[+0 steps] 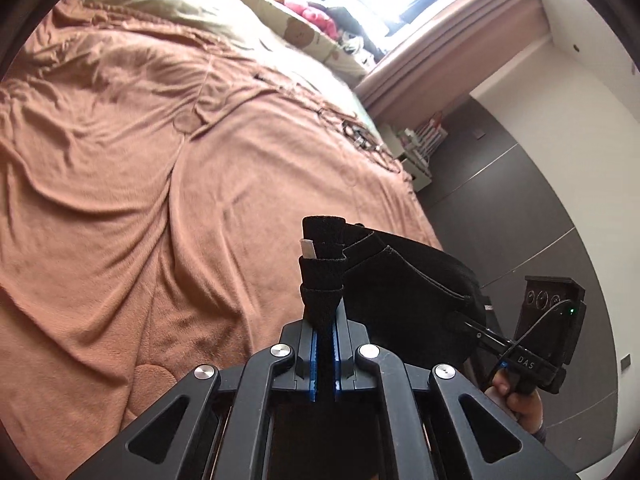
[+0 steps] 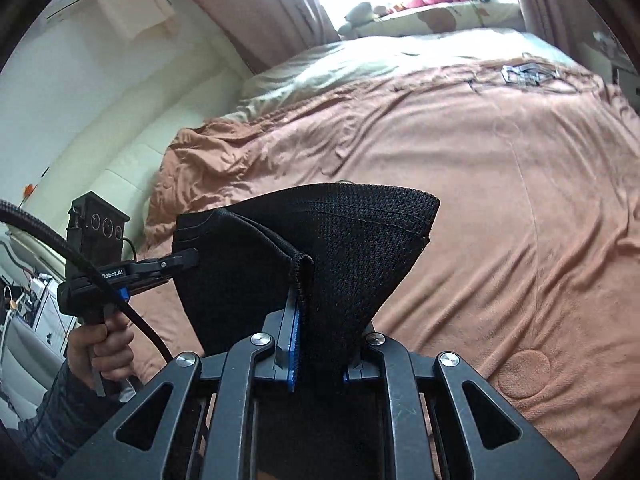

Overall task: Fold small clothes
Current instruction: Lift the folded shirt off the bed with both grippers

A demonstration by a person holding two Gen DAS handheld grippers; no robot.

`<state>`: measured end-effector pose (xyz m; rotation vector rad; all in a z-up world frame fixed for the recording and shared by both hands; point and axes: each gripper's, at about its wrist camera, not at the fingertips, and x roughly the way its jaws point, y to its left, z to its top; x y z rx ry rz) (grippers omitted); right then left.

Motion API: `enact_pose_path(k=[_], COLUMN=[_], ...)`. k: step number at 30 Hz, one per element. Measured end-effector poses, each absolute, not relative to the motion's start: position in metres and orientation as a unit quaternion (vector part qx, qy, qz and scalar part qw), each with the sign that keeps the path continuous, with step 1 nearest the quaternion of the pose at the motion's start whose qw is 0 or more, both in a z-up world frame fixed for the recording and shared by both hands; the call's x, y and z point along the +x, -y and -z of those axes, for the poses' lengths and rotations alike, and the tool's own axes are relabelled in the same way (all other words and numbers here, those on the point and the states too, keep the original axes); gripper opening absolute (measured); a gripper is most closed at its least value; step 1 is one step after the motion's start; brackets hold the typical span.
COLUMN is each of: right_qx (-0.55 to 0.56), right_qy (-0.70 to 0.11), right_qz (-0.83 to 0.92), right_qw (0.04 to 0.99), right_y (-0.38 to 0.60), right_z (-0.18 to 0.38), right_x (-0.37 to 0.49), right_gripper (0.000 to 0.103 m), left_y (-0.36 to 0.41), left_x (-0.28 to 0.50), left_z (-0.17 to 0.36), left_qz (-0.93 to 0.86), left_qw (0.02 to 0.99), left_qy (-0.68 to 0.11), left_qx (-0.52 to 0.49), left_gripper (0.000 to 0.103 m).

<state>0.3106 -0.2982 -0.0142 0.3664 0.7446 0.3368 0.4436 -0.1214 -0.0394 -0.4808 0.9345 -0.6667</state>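
Observation:
A small black garment hangs in the air above the bed, stretched between both grippers. My left gripper is shut on one end of its waistband, with a white label showing beside the fingers. In the left wrist view the right gripper pinches the garment's other end. My right gripper is shut on the black garment, whose knit band fans out over the jaws. In the right wrist view the left gripper holds the far edge.
A wide bed with a rumpled orange-brown blanket lies below. Pillows and plush toys sit by the bright window. Small items lie near the blanket's far edge. A dark floor and white shelf are beside the bed.

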Motion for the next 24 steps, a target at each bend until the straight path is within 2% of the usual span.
enact_pose_path(k=[15, 24], right_qx=[0.087, 0.052], right_qy=[-0.280, -0.267], right_qz=[-0.189, -0.229], right_qw=[0.937, 0.935], right_y=[0.211, 0.147], right_z=[-0.085, -0.101], right_x=[0.231, 0.206], right_gripper=[0.012, 0.011], left_y=[0.037, -0.043], left_x=[0.375, 0.334], left_z=[-0.074, -0.108], left_qz=[0.305, 0.277], left_qw=[0.859, 0.881], left_qy=[-0.330, -0.278], left_qx=[-0.243, -0.264], left_gripper=[0.005, 0.005])
